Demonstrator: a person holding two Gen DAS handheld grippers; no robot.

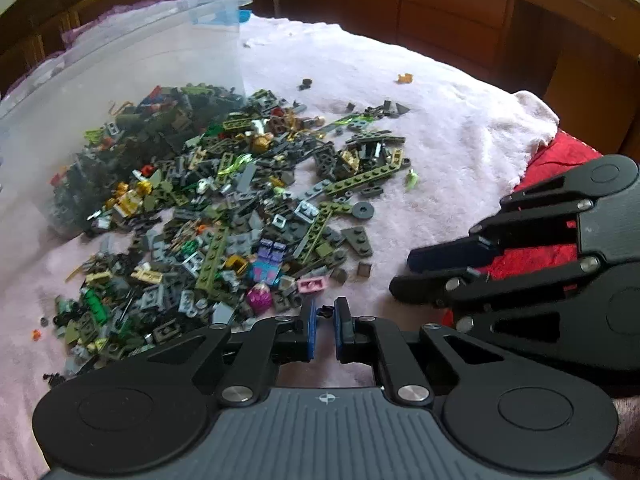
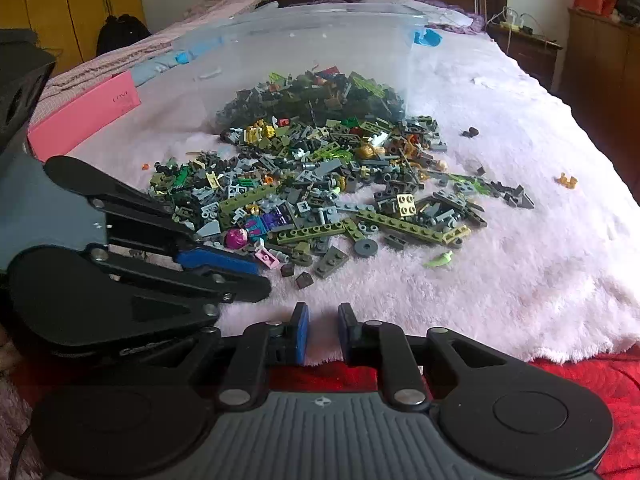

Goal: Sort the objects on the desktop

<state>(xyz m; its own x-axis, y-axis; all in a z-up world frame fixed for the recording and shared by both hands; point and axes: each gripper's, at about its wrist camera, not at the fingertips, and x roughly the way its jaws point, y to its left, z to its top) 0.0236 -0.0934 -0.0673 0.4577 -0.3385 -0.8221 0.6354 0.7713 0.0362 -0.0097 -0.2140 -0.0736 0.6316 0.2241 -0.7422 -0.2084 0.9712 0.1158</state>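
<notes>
A large pile of small toy bricks [image 1: 240, 208], mostly grey and olive, spills from a tipped clear plastic bin [image 1: 120, 64] onto a pale pink fluffy blanket [image 1: 440, 140]. The pile [image 2: 320, 184] and bin [image 2: 304, 52] also show in the right wrist view. My left gripper [image 1: 325, 314] is nearly closed on a tiny black piece [image 1: 326, 312] at the pile's near edge. My right gripper [image 2: 323, 332] is slightly open and empty, over the blanket's near edge; it shows in the left wrist view [image 1: 404, 276] to the right of the pile. The left gripper shows in the right view [image 2: 260, 276].
Stray pieces lie apart: an orange piece [image 1: 405, 78], a dark round disc [image 2: 366, 247], a lime green shard [image 2: 439, 259]. A pink box [image 2: 84, 116] lies at the left. A red cloth [image 2: 580, 376] lies under the blanket's near edge. Wooden furniture [image 1: 480, 8] stands behind.
</notes>
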